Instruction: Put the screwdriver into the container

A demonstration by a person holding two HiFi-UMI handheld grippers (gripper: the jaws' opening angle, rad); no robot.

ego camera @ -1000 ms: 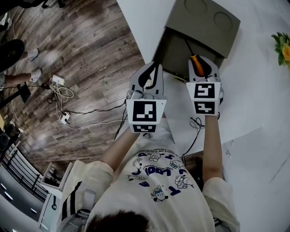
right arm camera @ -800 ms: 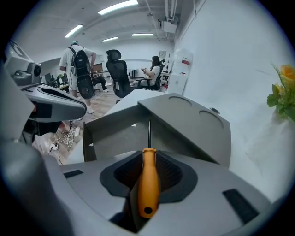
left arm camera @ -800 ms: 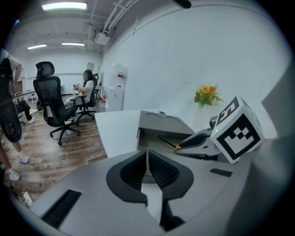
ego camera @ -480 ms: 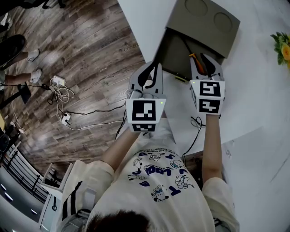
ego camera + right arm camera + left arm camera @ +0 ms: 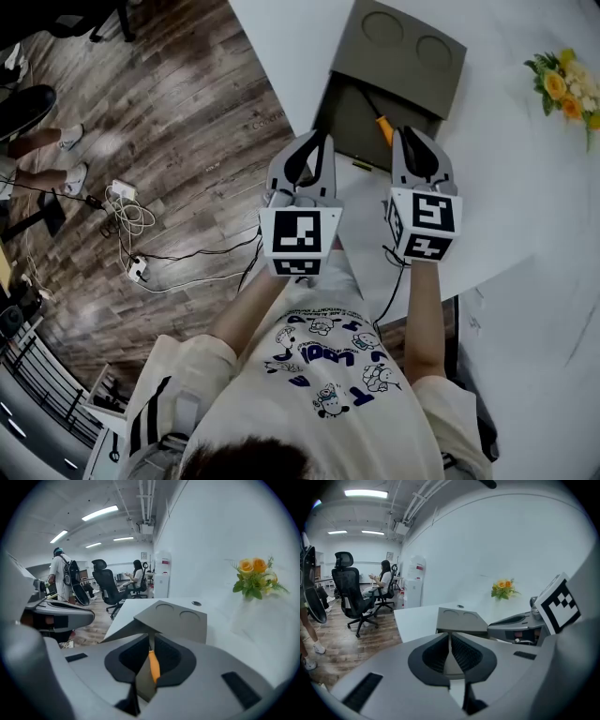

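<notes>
The grey container (image 5: pixel 349 120) stands on the white table with its lid (image 5: pixel 403 52) swung back. Inside it lies the screwdriver (image 5: pixel 383 128) with its orange handle, just ahead and left of my right gripper's (image 5: pixel 411 134) tips. That gripper's jaws are closing and nearly together, with nothing between them. In the right gripper view the orange handle (image 5: pixel 153 666) shows through the slit under the gripper (image 5: pixel 151 641), with the container (image 5: pixel 180 618) behind it. My left gripper (image 5: pixel 320 139) hovers shut and empty at the container's near left corner. The left gripper view has the gripper (image 5: pixel 450 639) before the container (image 5: pixel 459 620).
A small bunch of yellow flowers (image 5: pixel 562 89) stands at the table's (image 5: pixel 506 187) far right. The table's left edge runs diagonally past the container, with wood floor and cables (image 5: pixel 127 197) below. Office chairs (image 5: pixel 354 592) and people are farther off.
My right gripper held the orange handle, opened wide over the container and left the screwdriver inside. It has drawn back a little with its jaws nearly together. The left gripper has barely moved.
</notes>
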